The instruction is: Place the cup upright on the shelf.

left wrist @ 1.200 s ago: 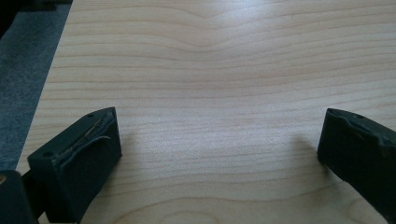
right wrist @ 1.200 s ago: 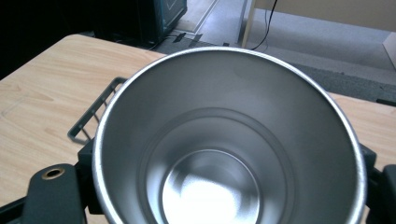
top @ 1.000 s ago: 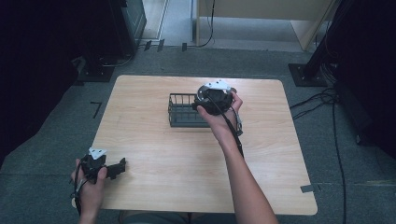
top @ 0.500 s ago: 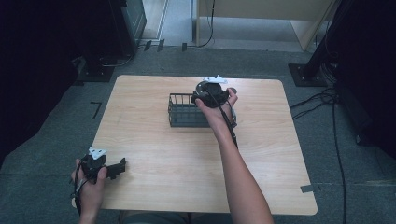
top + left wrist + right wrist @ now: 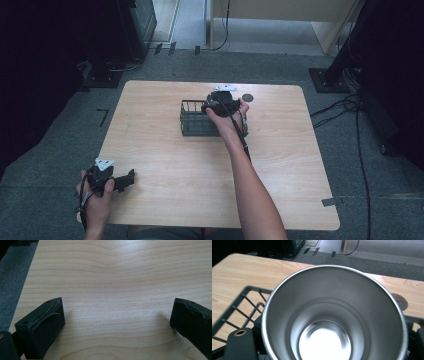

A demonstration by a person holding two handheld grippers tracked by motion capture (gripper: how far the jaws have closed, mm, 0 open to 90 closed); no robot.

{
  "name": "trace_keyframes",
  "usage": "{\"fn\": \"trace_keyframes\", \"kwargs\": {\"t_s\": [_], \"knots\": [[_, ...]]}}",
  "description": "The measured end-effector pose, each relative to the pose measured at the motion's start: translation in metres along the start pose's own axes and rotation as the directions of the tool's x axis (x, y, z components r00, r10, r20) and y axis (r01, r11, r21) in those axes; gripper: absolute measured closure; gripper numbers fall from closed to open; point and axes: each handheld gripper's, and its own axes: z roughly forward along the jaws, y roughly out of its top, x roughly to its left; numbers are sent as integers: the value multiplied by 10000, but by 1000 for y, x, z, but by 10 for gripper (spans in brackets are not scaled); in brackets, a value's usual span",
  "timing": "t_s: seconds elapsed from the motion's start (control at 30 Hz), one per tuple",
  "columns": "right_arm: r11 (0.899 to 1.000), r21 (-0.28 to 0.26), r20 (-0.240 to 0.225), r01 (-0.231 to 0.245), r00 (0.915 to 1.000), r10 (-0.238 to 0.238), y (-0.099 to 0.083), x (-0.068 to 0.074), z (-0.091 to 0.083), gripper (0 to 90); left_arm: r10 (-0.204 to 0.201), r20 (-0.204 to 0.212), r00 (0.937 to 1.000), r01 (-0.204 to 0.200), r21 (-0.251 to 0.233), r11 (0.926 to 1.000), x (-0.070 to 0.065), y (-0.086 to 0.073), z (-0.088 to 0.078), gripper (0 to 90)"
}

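Note:
A shiny steel cup (image 5: 332,322) sits between the jaws of my right gripper (image 5: 220,106), its open mouth toward the camera and its inside empty. The gripper is shut on the cup and holds it over the right part of a black wire basket (image 5: 192,120) in the middle of the wooden table (image 5: 285,165). In the right gripper view the basket's bars (image 5: 239,308) run beneath and beside the cup. My left gripper (image 5: 127,179) rests low over the table's front left corner. It is open, with bare wood between its jaws (image 5: 117,322).
A small round disc (image 5: 248,97) lies on the table just behind the basket's right end. Grey carpet surrounds the table. Cables and a black stand base (image 5: 327,80) are on the floor at the far right.
My right gripper has carried the cup a little to the left, further over the basket. The left gripper has stayed still.

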Motion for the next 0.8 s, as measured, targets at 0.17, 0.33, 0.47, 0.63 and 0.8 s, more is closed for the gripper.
{"fn": "trace_keyframes", "kwargs": {"t_s": [0.17, 0.33, 0.47, 0.63, 0.8], "knots": [[9998, 192, 49, -67, 10000, 66, -9, -1, 7, 181, 3, -2, 10000, -3, 2, 10000, 0, 0, 0, 0], [9993, 364, 78, -51, 10000, 48, -13, -2, 12, 181, 0, -1, 10000, 0, 0, 10000, 0, 0, 0, 0], [9986, 518, 68, 48, 10000, -51, -16, -1, 16, 181, 1, -4, 10000, -1, 2, 10000, 0, 0, 0, 0], [9990, 402, 55, 195, 9998, -197, -19, -1, 17, 179, 3, 0, 10000, -3, 1, 10000, 0, 0, 0, 0], [9976, 670, -18, 157, 9999, -156, -20, -1, 17, 94, -3, -4, 10000, 3, -1, 10000, 0, 0, 0, 0]]}}
